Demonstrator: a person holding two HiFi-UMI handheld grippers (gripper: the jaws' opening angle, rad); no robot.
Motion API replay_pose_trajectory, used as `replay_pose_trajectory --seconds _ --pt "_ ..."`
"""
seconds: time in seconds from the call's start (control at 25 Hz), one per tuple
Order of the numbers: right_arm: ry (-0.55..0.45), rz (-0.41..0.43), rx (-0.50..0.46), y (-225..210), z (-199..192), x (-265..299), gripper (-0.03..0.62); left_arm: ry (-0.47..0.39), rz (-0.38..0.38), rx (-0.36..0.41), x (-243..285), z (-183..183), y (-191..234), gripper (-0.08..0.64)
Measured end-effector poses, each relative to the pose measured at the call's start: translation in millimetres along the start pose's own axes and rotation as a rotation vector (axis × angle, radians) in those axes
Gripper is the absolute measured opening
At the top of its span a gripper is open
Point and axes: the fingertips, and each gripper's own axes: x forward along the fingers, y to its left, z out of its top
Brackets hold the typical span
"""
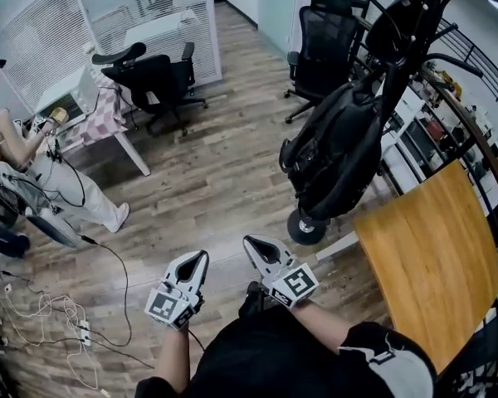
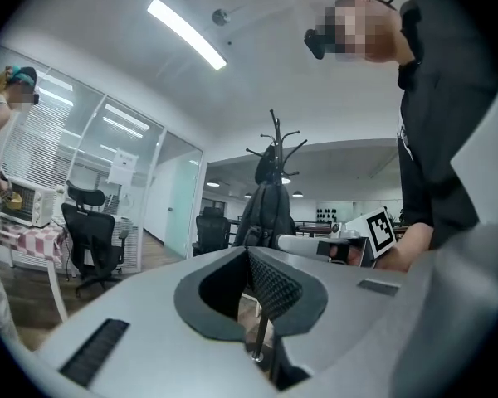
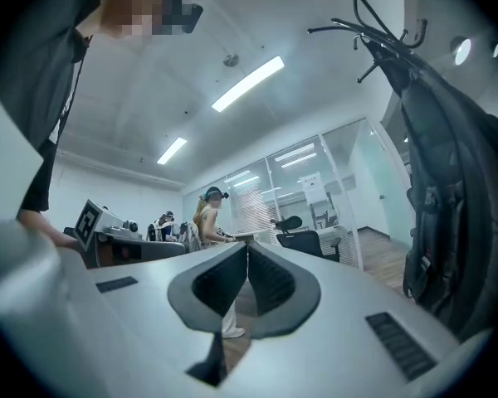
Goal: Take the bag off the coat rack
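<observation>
A black backpack (image 1: 340,143) hangs on a black coat rack (image 1: 415,23) that stands on a round base (image 1: 305,227) on the wooden floor. Both grippers are held low in front of me, a good way short of the bag. My left gripper (image 1: 197,261) is shut and empty. My right gripper (image 1: 257,245) is shut and empty too. In the left gripper view the backpack (image 2: 266,210) on the rack (image 2: 275,139) shows far off, straight ahead. In the right gripper view the backpack (image 3: 448,197) fills the right edge, under the rack's hooks (image 3: 373,31).
A wooden tabletop (image 1: 432,255) lies right of the rack base. Black office chairs stand behind (image 1: 324,48) and at the far left (image 1: 153,81). A person (image 1: 33,164) stands at a desk on the left. Cables and a power strip (image 1: 83,332) trail over the floor.
</observation>
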Motion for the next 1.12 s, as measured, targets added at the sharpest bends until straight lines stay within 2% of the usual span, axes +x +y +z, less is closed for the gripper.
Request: replay_pose_trajectory --seconds 0.24,0.36,0.56,0.72,0.84,0.96,1.12 --pt "-0.040 -0.089 -0.051 -68 34 37 0.032 0.014 -0.056 -0.014 66 11 63 0.017" --pt "-0.076 -0.162 -0.097 -94 53 32 0.032 0.017 -0.134 0.026 100 8 77 0.017" --pt "-0.110 -0.299 -0.161 -134 80 14 0.034 0.005 -0.279 -0.030 172 35 73 0.017" --pt "-0.125 -0.402 -0.198 -160 95 -3 0.035 0.001 -0.409 0.008 226 43 69 0.017" --pt "-0.152 -0.522 -0.228 -180 104 -20 0.044 -0.007 -0.497 0.013 267 48 70 0.017" --pt "-0.174 -0.685 -0.250 -198 113 -39 0.092 -0.004 -0.595 -0.012 307 47 73 0.017" --pt "-0.182 -0.919 -0.272 -214 122 -64 0.112 -0.007 -0.793 -0.005 359 46 64 0.018"
